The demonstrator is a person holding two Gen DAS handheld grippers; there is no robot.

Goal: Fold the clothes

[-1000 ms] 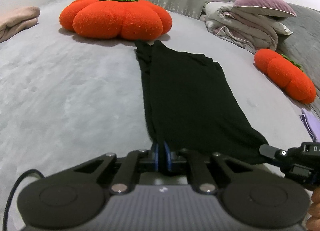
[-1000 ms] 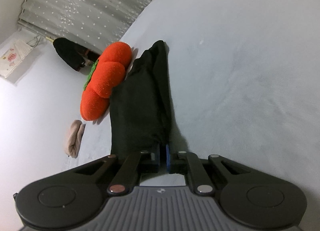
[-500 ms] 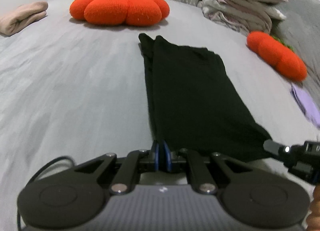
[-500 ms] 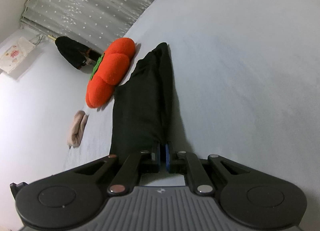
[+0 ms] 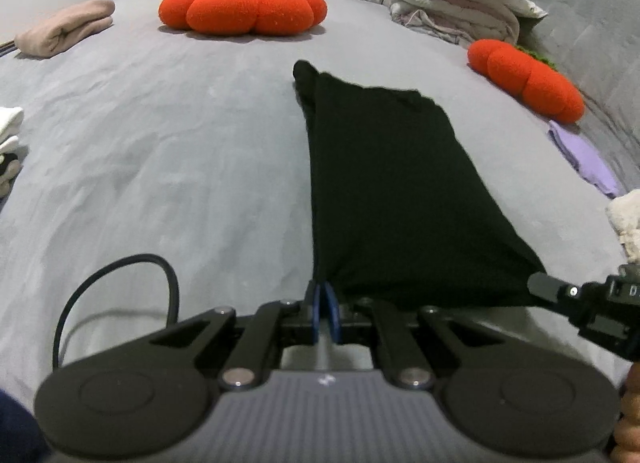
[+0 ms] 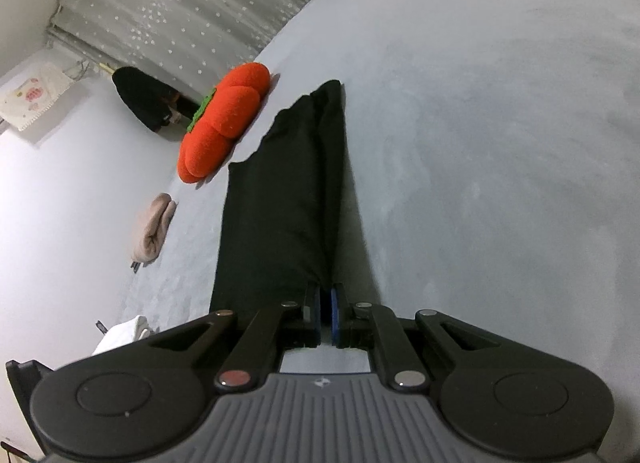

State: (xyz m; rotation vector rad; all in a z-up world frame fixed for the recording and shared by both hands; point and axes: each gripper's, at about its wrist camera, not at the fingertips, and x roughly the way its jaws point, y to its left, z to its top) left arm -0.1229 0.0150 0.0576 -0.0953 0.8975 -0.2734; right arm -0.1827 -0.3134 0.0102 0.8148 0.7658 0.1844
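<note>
Black garment (image 5: 384, 191) dragged away from orange cushion (image 5: 244, 3); both jaws clamped.

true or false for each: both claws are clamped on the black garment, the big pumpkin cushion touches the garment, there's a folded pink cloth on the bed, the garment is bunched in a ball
1. Both the left claw and right claw are shut on the black garment: true.
2. The big pumpkin cushion touches the garment: false, bare bed lies between them.
3. A folded pink cloth lies on the bed: true.
4. The garment is bunched in a ball: false, it is stretched out long and flat.
</note>
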